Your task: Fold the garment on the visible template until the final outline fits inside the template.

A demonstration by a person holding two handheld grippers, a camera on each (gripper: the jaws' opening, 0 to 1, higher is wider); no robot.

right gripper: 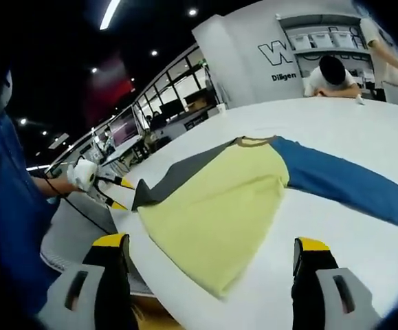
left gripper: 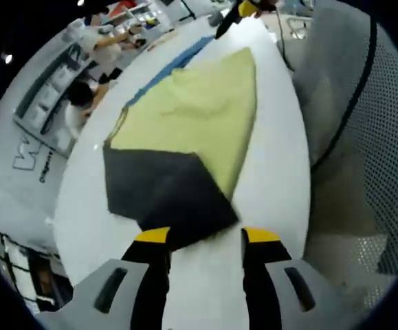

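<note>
Jaws: we see left gripper (left gripper: 205,240) open by the dark sleeve (left gripper: 164,189); right gripper (right gripper: 211,249) wide.
Shirt (right gripper: 219,199): long axis lower left to upper right; blue sleeve (right gripper: 343,182) right.
Room: bare table (right gripper: 336,130) beyond.

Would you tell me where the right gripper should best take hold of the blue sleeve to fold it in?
Probably at the far cuff end of the blue sleeve, coming from the outer side: it lies flat and stretched away from the yellow body, so its free end folds inward easiest. The right gripper stands open.

Large "W" — on white wall (right gripper: 253,62)
</note>
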